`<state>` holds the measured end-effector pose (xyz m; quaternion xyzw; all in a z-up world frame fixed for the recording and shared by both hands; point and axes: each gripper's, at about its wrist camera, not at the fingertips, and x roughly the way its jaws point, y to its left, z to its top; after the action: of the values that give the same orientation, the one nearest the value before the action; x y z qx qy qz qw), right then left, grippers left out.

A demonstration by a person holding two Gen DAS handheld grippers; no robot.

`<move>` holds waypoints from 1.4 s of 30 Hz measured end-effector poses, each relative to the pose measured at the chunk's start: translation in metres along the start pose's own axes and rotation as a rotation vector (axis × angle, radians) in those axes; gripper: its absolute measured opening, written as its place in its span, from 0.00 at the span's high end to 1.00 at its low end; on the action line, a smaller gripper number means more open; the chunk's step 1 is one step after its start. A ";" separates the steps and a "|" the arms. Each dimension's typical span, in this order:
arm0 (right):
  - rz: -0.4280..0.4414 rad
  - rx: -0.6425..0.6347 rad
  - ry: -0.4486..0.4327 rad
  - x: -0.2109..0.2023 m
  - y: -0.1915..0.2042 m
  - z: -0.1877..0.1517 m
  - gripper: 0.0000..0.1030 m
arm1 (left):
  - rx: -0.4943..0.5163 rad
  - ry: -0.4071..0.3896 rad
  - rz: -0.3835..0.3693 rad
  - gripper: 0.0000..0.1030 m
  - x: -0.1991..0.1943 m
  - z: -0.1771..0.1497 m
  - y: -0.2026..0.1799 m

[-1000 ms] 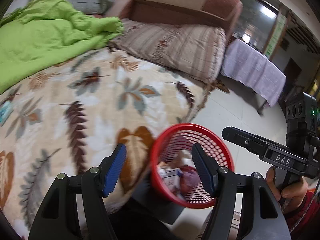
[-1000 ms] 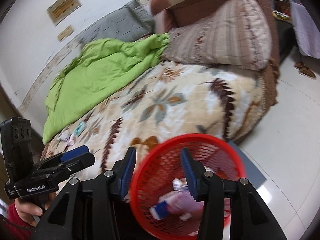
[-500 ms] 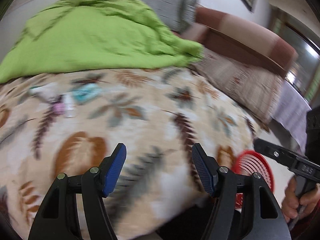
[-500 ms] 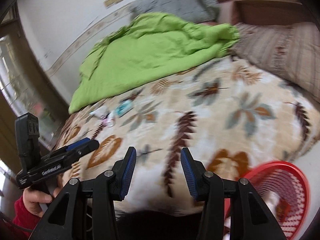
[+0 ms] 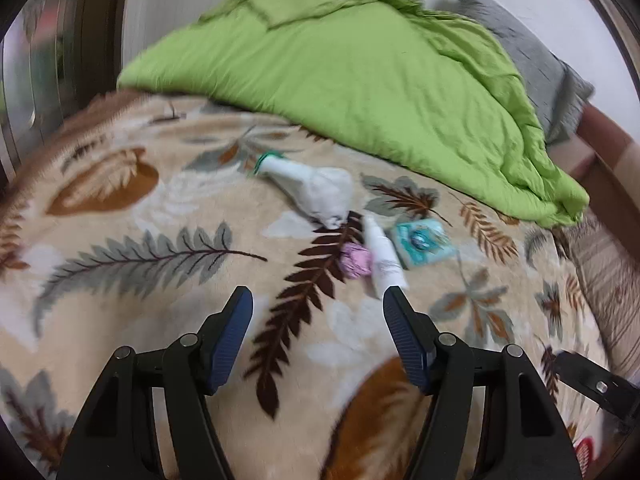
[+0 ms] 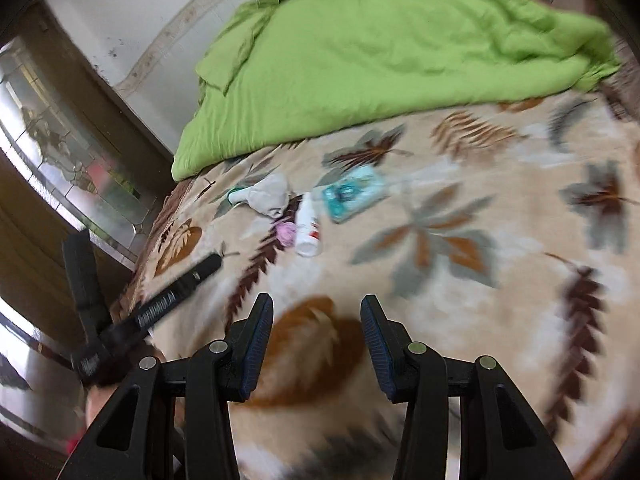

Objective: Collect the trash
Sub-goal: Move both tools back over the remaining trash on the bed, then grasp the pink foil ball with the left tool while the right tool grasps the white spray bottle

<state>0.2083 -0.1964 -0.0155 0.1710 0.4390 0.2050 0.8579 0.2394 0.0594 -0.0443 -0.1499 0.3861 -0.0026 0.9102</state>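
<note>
Bed [image 5: 120, 264] spread with a beige leaf-print blanket [image 6: 500, 280], filling most of both wrist views. Across its far side, heaped and creased: a lime-green quilt [image 5: 360, 64]. Beyond that, at the wall: a grey cushion [image 5: 536, 60], partly hidden.

Near the middle of the blanket, just short of the quilt's edge: a small cluster of trash. Largest piece: a crumpled white bag [image 5: 316, 190], green-tied at its neck, lying on its side. Just beside it, flat on the blanket: a teal packet [image 5: 422, 242]. Between those two, on its side: a white bottle [image 5: 384, 258], touching a crumpled pink wrapper [image 5: 356, 260].

Left gripper [image 5: 318, 320]: open, blue pads apart, nothing between them, hovering short of the trash. Right gripper [image 6: 316, 334]: likewise open and empty, over bare blanket, well short of the bottle. Blur throughout both views.
</note>
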 end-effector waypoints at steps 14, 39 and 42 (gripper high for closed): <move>-0.053 0.044 0.167 0.174 0.006 0.074 0.61 | -0.086 0.014 0.040 0.44 0.036 0.009 0.049; -0.116 0.120 0.137 0.077 -0.045 -0.010 0.68 | 0.112 0.103 -0.059 0.60 0.099 0.018 -0.037; -0.124 0.100 0.133 0.077 -0.045 -0.008 0.68 | 0.135 0.120 -0.038 0.64 0.110 0.016 -0.040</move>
<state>0.2519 -0.1955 -0.0937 0.1721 0.5143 0.1402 0.8284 0.3322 0.0119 -0.0996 -0.0951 0.4357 -0.0550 0.8933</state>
